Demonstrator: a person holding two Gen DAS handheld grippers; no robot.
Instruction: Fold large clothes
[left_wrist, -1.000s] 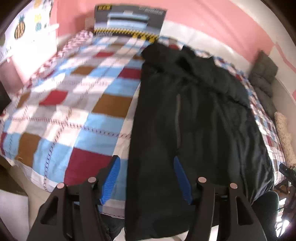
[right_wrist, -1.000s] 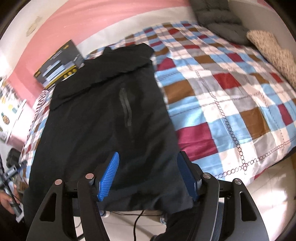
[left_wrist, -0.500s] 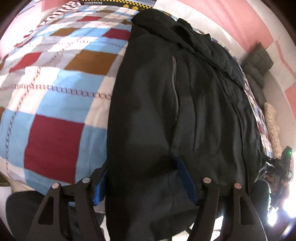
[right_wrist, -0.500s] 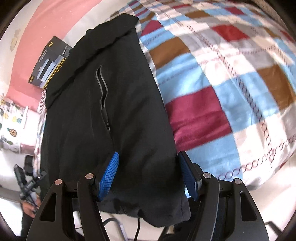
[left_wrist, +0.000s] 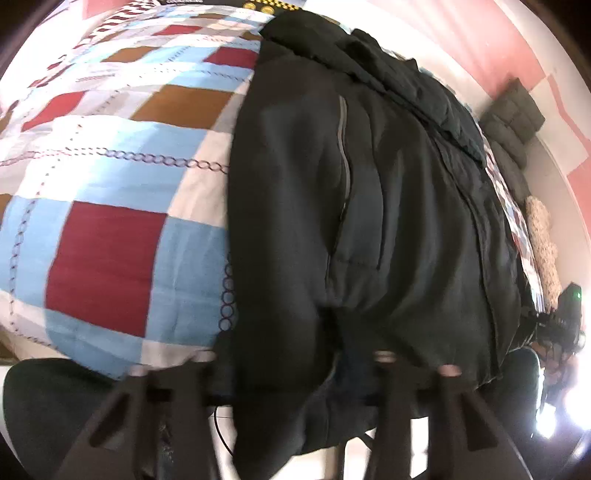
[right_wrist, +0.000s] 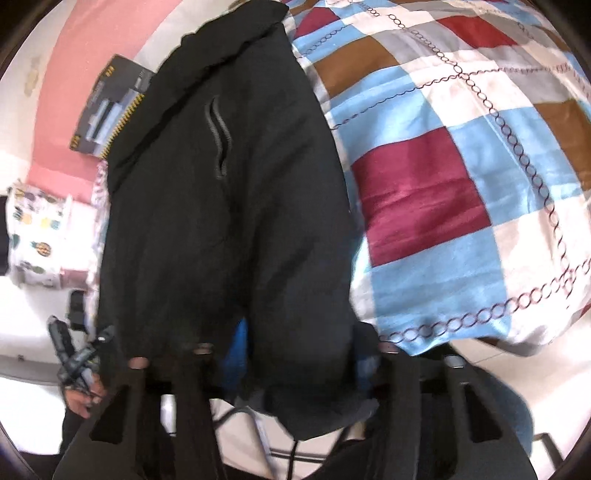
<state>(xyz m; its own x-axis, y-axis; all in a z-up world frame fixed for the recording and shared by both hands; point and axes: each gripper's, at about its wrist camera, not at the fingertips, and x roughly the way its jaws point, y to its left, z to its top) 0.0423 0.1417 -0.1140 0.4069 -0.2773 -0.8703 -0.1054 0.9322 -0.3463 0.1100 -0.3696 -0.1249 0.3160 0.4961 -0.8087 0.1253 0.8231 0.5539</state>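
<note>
While the black jacket (left_wrist: 369, 206) lies lengthwise on the checked bed (left_wrist: 110, 206), hem at 6 o'clock, the left gripper (left_wrist: 295, 369) and right gripper (right_wrist: 295, 354) straddle that hem, jaws apparently still apart, so closing and carrying it toward 12 o'clock seems next.

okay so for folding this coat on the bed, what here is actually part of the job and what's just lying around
Part of the job:
- black jacket
- left gripper
- right gripper
- checked bedspread, the folding surface

Just lying about:
- printed box by the pink wall
- grey cushions
- beige fuzzy pillow
</note>
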